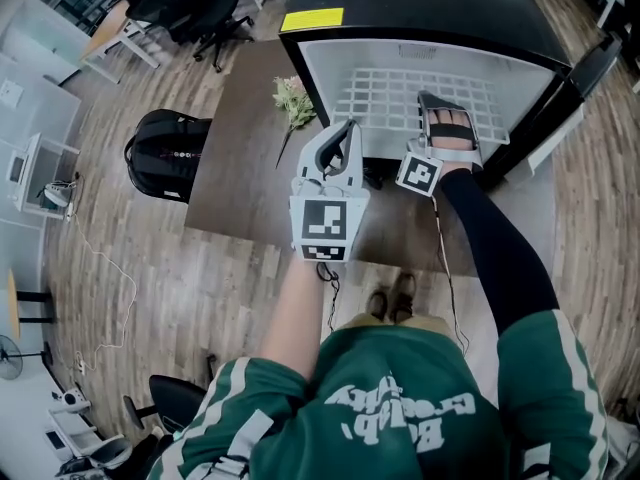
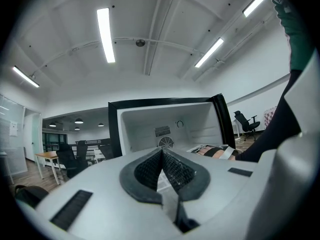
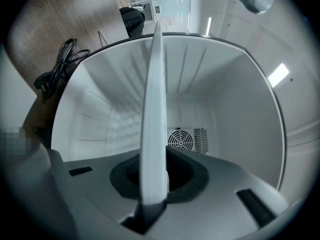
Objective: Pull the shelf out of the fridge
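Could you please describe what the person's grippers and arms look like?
The left gripper and right gripper are light grey with dark pads, a black-and-white marker cube and a thin cable each. Black sleeve on the right arm; green shirt, white stripes.

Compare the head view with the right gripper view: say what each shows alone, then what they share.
Only the head view: the person's green shirt, the shoes, the yellow label on the black top of the fridge, and the shelf as an open grid from above. Only the right gripper view: the round fan vent on the back wall, and the jaws pressed on the shelf's front edge, seen edge-on. Both: the right gripper at the shelf, and the white inside of the fridge.
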